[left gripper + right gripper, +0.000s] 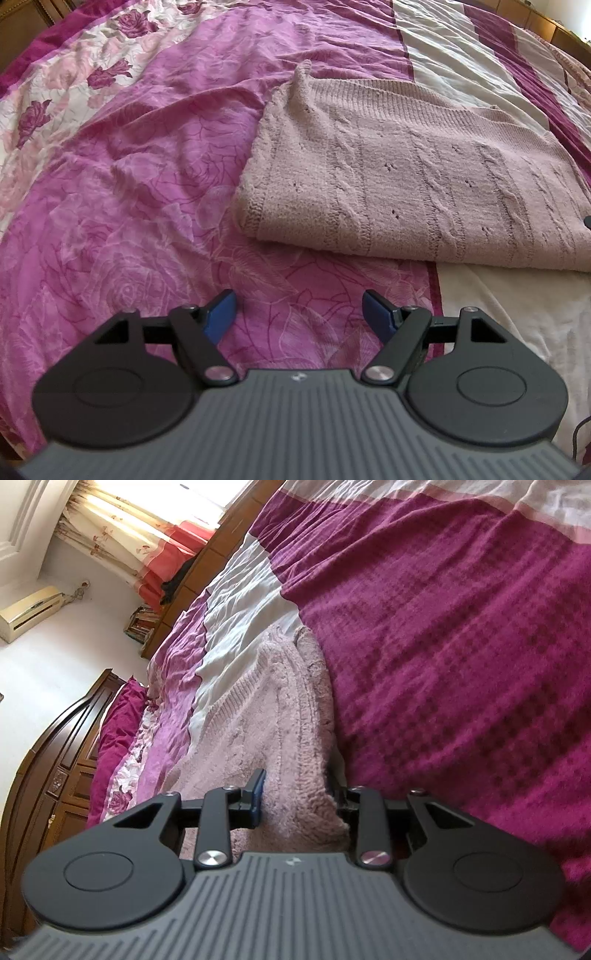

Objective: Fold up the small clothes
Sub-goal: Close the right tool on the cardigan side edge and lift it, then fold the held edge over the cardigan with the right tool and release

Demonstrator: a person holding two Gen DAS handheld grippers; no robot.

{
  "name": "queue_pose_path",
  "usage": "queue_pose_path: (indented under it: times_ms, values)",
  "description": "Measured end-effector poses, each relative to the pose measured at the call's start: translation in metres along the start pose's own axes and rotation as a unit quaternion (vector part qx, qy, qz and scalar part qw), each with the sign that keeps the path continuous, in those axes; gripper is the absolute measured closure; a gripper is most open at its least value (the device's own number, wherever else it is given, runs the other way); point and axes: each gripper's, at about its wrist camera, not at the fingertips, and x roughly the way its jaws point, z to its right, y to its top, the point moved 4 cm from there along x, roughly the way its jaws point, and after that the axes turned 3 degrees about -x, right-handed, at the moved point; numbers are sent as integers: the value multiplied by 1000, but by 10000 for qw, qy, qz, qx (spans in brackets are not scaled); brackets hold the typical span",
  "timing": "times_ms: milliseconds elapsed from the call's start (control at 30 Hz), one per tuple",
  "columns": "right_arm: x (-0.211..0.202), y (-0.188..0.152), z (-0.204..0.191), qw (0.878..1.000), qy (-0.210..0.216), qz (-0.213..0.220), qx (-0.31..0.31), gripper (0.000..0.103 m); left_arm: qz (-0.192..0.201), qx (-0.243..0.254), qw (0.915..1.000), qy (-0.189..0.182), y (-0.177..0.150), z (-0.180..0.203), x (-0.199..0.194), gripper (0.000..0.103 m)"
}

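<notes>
- Left tongs [299, 314] stand wide and empty above the pink rose-printed bedspread [140, 192], short of the folded pale-pink cable-knit sweater [406, 173] lying on the bed.
- Right tongs [295, 797] pinch that sweater's near edge [295, 760].

The folded sweater [406, 177] lies on the bedspread [147, 184], ahead and right of the left gripper [299, 314]. The right gripper [295, 797] straddles the sweater's edge.

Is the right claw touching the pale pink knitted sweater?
Touching. The right wrist view shows the right claw with the pale pink knitted sweater bunched between its blue pads, pressing against the fabric.
</notes>
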Motion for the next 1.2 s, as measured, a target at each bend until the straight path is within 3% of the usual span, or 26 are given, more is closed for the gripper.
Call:
queue_pose_path:
  times_ms: [233, 567, 1200]
  values:
    - [-8, 6, -22, 9996, 163, 208, -14, 72, 38, -62, 10000, 4, 1, -6, -6, 27]
    - [-7, 10, -91, 9942, 141, 292, -1025, 73, 205, -179, 9996, 45, 11, -24, -15, 27]
    - [5, -3, -158, 9883, 461, 214, -1436, 74, 426, -104, 9990, 89, 29, -42, -22, 27]
